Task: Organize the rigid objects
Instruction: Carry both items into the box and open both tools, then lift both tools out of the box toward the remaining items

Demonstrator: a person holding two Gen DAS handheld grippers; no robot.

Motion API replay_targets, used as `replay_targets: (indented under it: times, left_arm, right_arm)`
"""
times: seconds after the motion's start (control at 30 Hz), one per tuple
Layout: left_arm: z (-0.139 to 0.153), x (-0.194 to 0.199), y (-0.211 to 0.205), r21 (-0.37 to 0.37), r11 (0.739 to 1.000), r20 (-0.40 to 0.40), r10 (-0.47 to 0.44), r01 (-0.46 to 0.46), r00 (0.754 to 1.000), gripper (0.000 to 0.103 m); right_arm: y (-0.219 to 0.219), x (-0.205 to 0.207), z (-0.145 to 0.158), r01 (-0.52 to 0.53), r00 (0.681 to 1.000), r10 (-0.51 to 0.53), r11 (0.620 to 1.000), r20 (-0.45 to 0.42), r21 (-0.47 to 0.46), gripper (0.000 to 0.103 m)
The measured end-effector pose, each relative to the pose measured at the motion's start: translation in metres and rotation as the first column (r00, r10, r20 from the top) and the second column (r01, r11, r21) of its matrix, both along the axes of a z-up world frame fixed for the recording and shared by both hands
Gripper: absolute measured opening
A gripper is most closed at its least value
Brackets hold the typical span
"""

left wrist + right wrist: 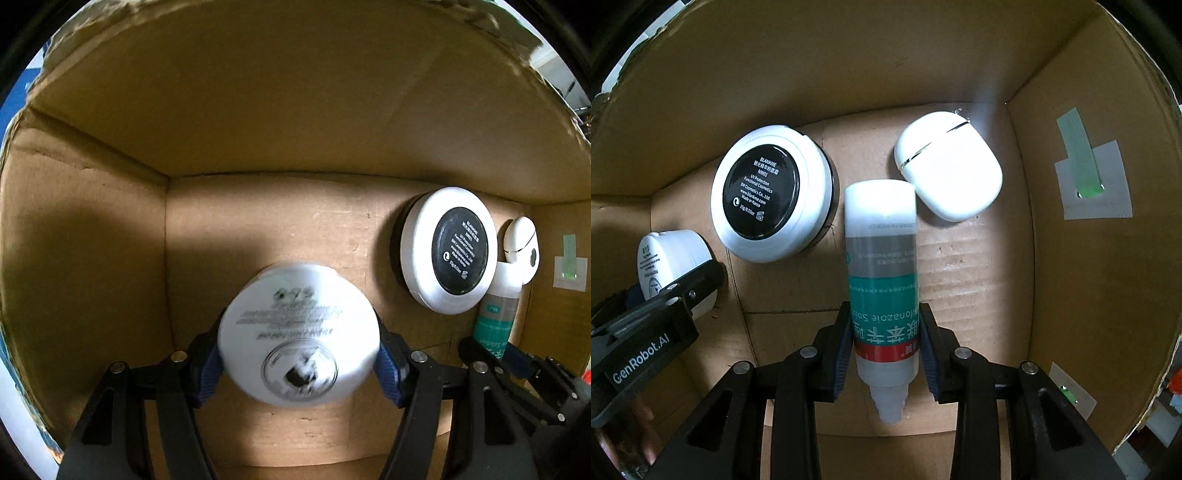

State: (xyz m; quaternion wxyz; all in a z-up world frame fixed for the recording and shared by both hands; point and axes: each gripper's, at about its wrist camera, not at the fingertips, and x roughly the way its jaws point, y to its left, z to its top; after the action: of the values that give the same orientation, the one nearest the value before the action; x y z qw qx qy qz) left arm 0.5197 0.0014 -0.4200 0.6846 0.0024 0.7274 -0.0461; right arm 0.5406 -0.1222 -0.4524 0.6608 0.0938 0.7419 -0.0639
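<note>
Both grippers are inside a cardboard box (258,229). My left gripper (299,354) is shut on a round white jar (299,336), its printed base facing the camera; the jar (674,266) also shows at the left of the right wrist view. My right gripper (884,347) is shut on a white bottle with teal and red bands (882,273), held over the box floor (975,266). A round white compact with a black label (772,194) and a white earbud case (947,166) lie on the floor by the far wall. The bottle's cap end touches the earbud case.
The box walls (1089,277) close in on all sides. A green tape strip on a white patch (1089,173) sticks to the right wall. The compact (448,254), earbud case (521,243) and bottle (498,310) fill the right side in the left wrist view.
</note>
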Motion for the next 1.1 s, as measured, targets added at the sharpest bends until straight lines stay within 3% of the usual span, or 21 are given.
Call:
replay_targets:
  times: [0.23,0.5,0.6,0.67,0.73,0.77,1.1]
  left_arm:
    - [0.009,0.003,0.021,-0.049,0.998,-0.014,0.051,-0.051,0.999,0.072]
    - [0.049,-0.022,0.018,-0.062,0.998,0.048,0.027,-0.024,0.998,0.084]
    - [0.064,-0.033,0.014,-0.056,0.998,0.071,0.004,0.0,0.997,0.087]
    - [0.072,-0.042,0.011,-0.055,0.998,0.086,-0.008,0.012,0.996,0.087]
    - [0.081,-0.052,0.012,-0.053,0.998,0.103,-0.011,0.017,0.995,0.092]
    - [0.086,-0.057,0.013,-0.052,0.999,0.111,-0.008,0.014,0.994,0.096]
    - [0.152,-0.099,0.03,-0.082,0.997,0.265,0.017,0.005,0.964,0.096]
  right_arm:
    - [-0.005,-0.005,-0.001,-0.007,1.0,0.007,1.0,-0.012,0.0,0.047]
    - [-0.004,-0.03,0.015,-0.014,1.0,0.013,1.0,0.014,0.009,0.068]
    - [0.0,-0.039,0.031,-0.037,0.998,0.037,0.999,0.046,-0.001,0.08]
    - [0.003,-0.046,0.041,-0.046,0.997,0.046,0.999,0.068,-0.006,0.097]
    - [0.005,-0.054,0.05,-0.059,0.994,0.06,0.998,0.087,-0.01,0.103]
    - [0.008,-0.057,0.056,-0.067,0.993,0.069,0.998,0.097,-0.016,0.103]
    - [0.017,-0.103,0.115,-0.111,0.97,0.12,0.992,0.213,-0.056,0.103]
